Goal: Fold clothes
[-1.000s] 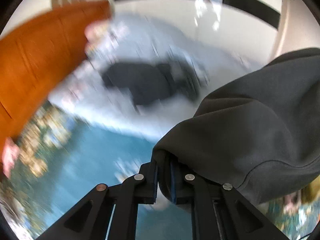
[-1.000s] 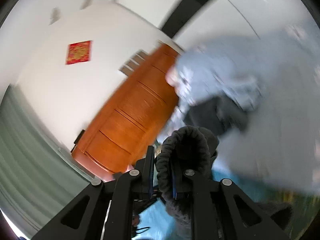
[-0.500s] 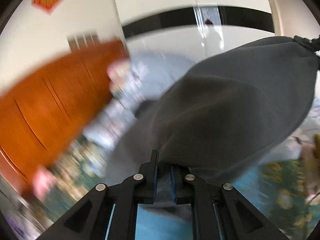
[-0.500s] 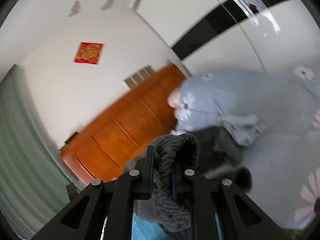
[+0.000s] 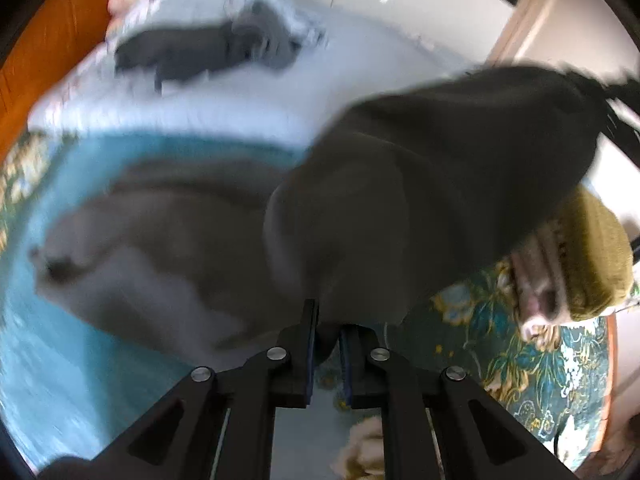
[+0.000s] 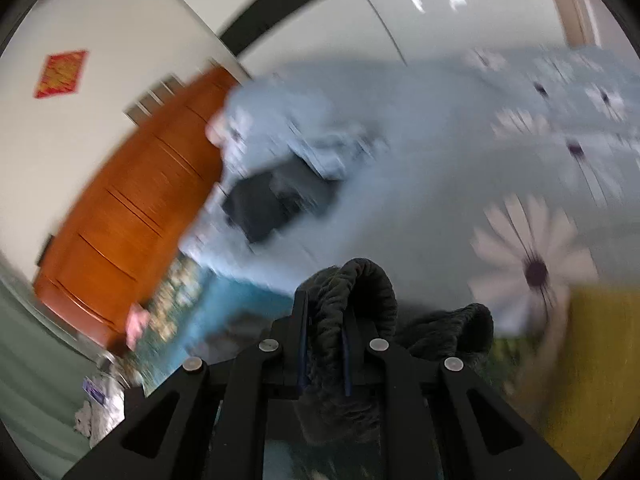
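Teal bedspread [image 5: 80,360] underneath; both grippers' fingers [image 5: 310,344] pinch grey garment [image 5: 380,208], dark clothes [image 5: 200,52] beyond

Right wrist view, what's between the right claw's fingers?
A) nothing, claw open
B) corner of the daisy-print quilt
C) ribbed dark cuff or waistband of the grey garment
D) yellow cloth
C: a bunched, ribbed dark band of the grey garment loops up between the nearly closed fingers of the right claw.

Bed [image 5: 80,380], teal floral cover: grey garment [image 5: 168,240] spread; dark clothes [image 5: 200,50] on pale-blue quilt [image 5: 248,108].
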`<control>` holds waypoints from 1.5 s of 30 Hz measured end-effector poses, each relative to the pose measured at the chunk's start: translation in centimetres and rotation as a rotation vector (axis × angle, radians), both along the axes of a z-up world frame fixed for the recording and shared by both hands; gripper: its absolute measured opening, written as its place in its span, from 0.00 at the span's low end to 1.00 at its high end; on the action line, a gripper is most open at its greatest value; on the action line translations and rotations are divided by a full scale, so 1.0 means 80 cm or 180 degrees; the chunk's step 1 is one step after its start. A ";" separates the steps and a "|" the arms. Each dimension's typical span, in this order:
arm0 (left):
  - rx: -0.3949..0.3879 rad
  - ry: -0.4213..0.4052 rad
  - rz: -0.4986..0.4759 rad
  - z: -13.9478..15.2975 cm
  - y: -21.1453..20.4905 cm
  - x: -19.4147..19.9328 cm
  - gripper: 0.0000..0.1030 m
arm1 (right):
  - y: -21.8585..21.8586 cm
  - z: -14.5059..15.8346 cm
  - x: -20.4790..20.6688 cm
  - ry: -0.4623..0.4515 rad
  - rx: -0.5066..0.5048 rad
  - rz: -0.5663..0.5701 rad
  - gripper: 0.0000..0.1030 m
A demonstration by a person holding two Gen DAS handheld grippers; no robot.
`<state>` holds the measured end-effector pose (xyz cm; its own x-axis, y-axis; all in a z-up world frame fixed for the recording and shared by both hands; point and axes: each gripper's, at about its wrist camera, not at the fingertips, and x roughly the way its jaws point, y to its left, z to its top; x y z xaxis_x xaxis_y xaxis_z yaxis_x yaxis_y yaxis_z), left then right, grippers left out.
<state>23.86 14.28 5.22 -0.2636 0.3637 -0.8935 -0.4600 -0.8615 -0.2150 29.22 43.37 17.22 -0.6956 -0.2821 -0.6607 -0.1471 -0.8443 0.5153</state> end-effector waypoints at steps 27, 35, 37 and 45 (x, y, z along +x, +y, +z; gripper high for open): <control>0.0644 -0.0840 0.2626 -0.035 -0.310 -0.191 0.55 | -0.036 -0.047 0.106 -0.1170 0.1071 0.0097 0.34; 0.0763 -0.1290 0.2935 -0.083 -0.320 -0.225 0.55 | -0.096 -0.089 -0.022 -0.0995 0.0874 0.0770 0.48; 0.0967 -0.1408 0.3011 -0.094 -0.325 -0.229 0.55 | -0.112 -0.119 -0.062 -0.1103 0.0843 0.0941 0.51; 0.1380 -0.1778 0.3290 -0.131 -0.340 -0.246 0.55 | -0.130 -0.204 -0.135 -0.1736 0.1055 0.1256 0.53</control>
<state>4.20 -12.89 -5.22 -0.2248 0.5046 -0.8335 0.6337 -0.5741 -0.5185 18.40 33.00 0.91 -0.1335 -0.1692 -0.9765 0.0370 -0.9855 0.1657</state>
